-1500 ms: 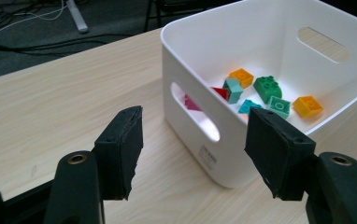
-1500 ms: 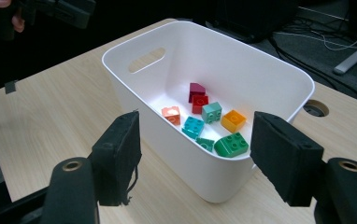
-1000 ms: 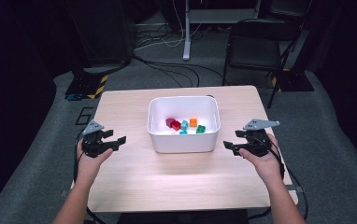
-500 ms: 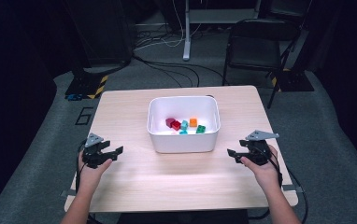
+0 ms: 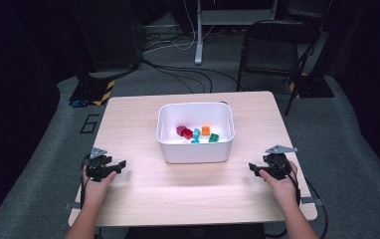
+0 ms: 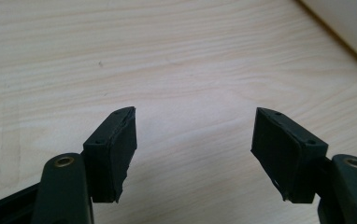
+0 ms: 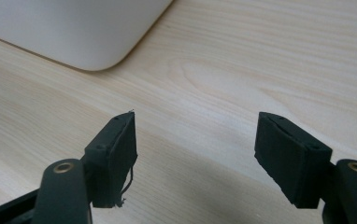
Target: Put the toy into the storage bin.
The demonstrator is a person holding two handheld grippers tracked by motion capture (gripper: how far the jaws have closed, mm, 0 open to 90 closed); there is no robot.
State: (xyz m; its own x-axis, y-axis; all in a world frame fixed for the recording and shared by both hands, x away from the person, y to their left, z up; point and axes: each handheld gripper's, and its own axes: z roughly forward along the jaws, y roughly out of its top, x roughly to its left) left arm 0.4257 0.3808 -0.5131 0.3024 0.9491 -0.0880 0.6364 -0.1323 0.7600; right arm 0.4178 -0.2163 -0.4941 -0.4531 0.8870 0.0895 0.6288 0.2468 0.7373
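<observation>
flanking the white bin (image 5: 196,148), left gripper (image 5: 117,165) and right gripper (image 5: 255,168) gape wide, empty; no writing legible.

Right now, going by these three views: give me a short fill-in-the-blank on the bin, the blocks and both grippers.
1. The white bin stands on the wooden table, ____ the two grippers.
2. The coloured blocks lie ____ the bin.
3. The left gripper has its jaws ____, with nothing between them.
4. The right gripper looks down at bare ____ beside the bin's corner.

Missing words: between; inside; open; wood
</observation>
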